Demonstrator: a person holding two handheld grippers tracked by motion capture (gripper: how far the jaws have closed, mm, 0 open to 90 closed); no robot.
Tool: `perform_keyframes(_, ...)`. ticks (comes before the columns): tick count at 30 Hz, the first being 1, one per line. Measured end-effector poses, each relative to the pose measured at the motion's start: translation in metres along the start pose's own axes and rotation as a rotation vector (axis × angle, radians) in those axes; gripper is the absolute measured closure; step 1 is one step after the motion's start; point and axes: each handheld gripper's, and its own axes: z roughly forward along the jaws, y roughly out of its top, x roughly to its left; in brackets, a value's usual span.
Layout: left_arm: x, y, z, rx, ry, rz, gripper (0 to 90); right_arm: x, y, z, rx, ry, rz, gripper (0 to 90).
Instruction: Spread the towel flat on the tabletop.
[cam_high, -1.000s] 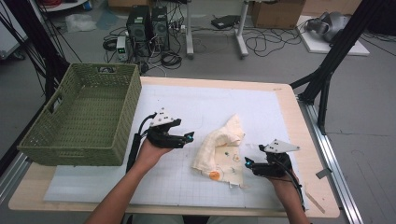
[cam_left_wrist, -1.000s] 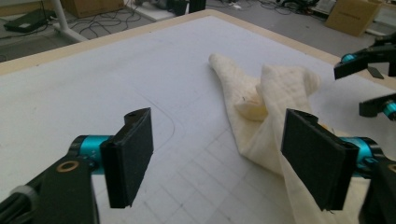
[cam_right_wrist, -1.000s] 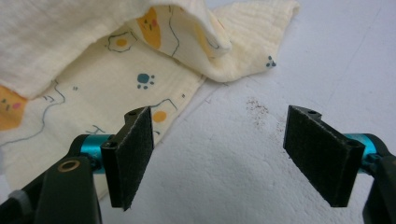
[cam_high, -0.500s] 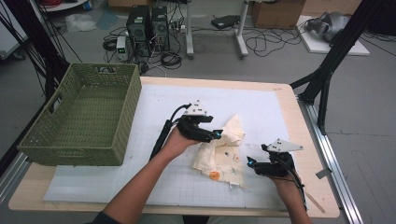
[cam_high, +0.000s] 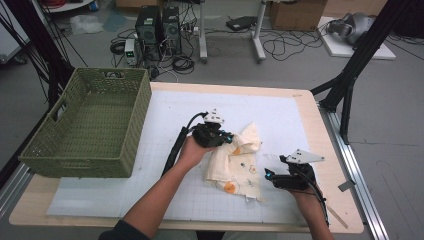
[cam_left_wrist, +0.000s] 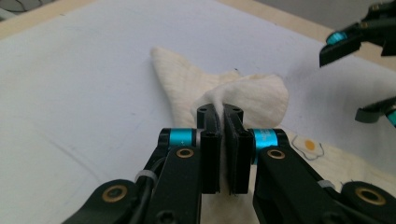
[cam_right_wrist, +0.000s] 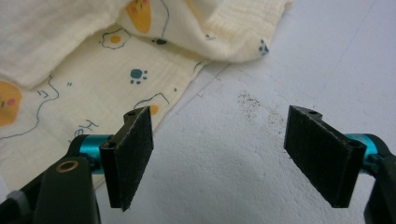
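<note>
A cream cloth (cam_high: 235, 162) printed with fried eggs and paw marks lies crumpled on the white mat (cam_high: 150, 190). My left gripper (cam_high: 227, 138) has just closed its jaws and is shut on a raised fold of the cloth (cam_left_wrist: 243, 93), pinched between the pads (cam_left_wrist: 211, 154). My right gripper (cam_high: 268, 175) rests low on the mat at the cloth's right edge, jaws open. Between its pads (cam_right_wrist: 133, 154) lies bare mat, with the cloth (cam_right_wrist: 93, 93) just ahead and to the left.
A green woven basket (cam_high: 90, 125) stands at the table's left, its inside bare. The wooden table edge (cam_high: 330, 145) runs along the right. Black stand legs (cam_high: 350, 85), computer cases and cables are on the floor beyond the table.
My left gripper moved right from the mat onto the cloth and closed its jaws on a fold. The right gripper stayed where it was, open.
</note>
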Motion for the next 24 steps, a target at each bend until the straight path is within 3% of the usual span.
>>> perform_keyframes(1,0.006,-0.005,-0.009,-0.023,0.012,-0.028,85.0,0.000,0.000,0.000,0.000,0.000,0.000,23.6)
perform_keyframes(2,0.006,-0.005,-0.009,-0.023,0.012,-0.028,84.5,0.001,0.000,0.000,0.000,0.001,0.000,23.7)
perform_keyframes(3,0.011,-0.012,-0.018,-0.028,0.049,-0.044,84.4,0.001,0.000,0.000,0.001,-0.001,-0.001,23.7)
perform_keyframes(4,0.011,-0.012,-0.018,-0.028,0.049,-0.044,84.4,0.001,0.000,0.000,0.001,0.001,-0.003,23.8)
perform_keyframes(6,0.021,-0.024,-0.031,-0.051,0.106,-0.085,84.3,0.002,0.001,0.001,0.001,0.004,0.000,23.9)
perform_keyframes(10,0.033,-0.040,-0.043,-0.058,0.151,-0.132,84.1,0.004,0.002,0.004,0.006,0.008,-0.006,24.0)
perform_keyframes(16,0.038,-0.057,-0.053,-0.034,0.200,-0.147,83.4,0.007,0.004,0.007,0.009,0.012,-0.009,24.3)
perform_keyframes(19,0.041,-0.073,-0.058,0.035,0.217,-0.158,83.3,0.007,0.005,0.007,0.006,0.006,-0.010,24.9)
perform_keyframes(21,0.039,-0.075,-0.060,0.022,0.226,-0.155,82.5,0.007,0.006,0.008,0.002,0.003,0.005,26.6)
perform_keyframes(23,0.038,-0.078,-0.064,0.016,0.234,-0.166,76.4,0.008,0.009,0.009,-0.001,0.003,0.019,30.7)
perform_keyframes(24,0.038,-0.079,-0.066,0.009,0.247,-0.176,68.4,0.009,0.012,0.012,-0.004,0.014,0.021,33.1)
